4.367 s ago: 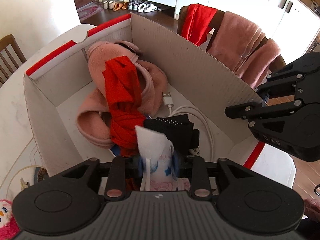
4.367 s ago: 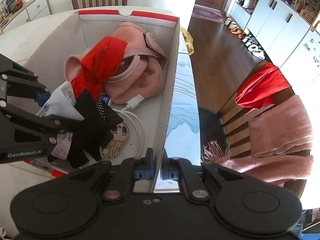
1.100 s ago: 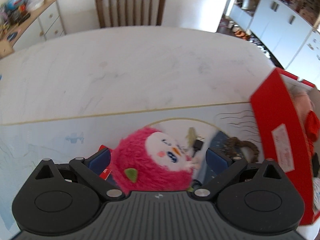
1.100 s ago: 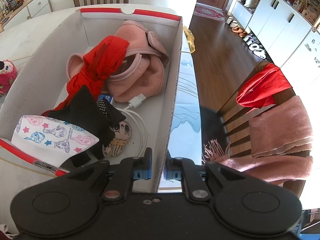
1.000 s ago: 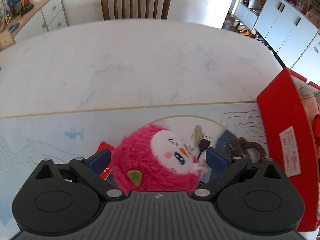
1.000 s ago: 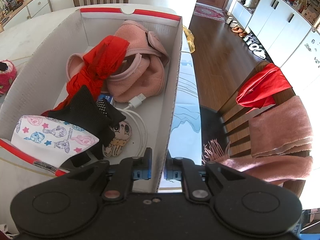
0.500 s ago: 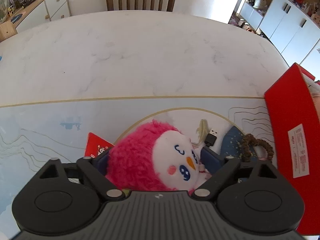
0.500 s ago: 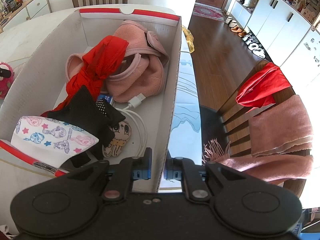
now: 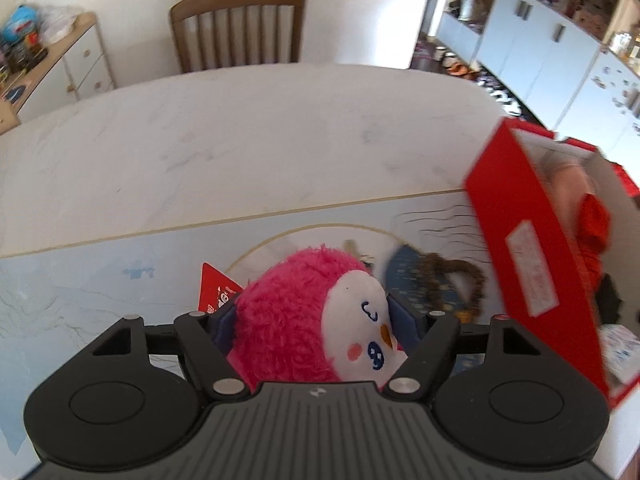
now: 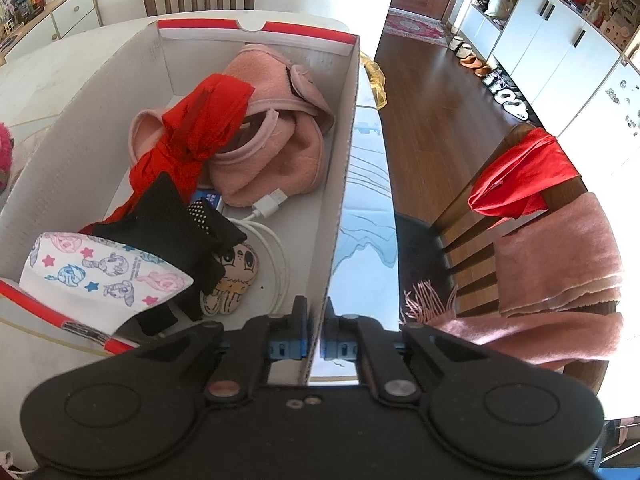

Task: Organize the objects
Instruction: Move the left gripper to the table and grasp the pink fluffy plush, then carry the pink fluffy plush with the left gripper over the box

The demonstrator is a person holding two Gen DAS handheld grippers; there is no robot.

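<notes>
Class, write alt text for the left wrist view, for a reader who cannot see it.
A pink plush toy sits between the closing jaws of the left gripper, above a pale blue mat on a white table. A red box stands at the right, a wooden chair beyond.

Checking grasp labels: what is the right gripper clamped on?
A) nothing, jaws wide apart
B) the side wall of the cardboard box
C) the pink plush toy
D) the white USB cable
B: in the right wrist view the right gripper has its blue pads pressed on either side of the cardboard box wall's edge.
</notes>
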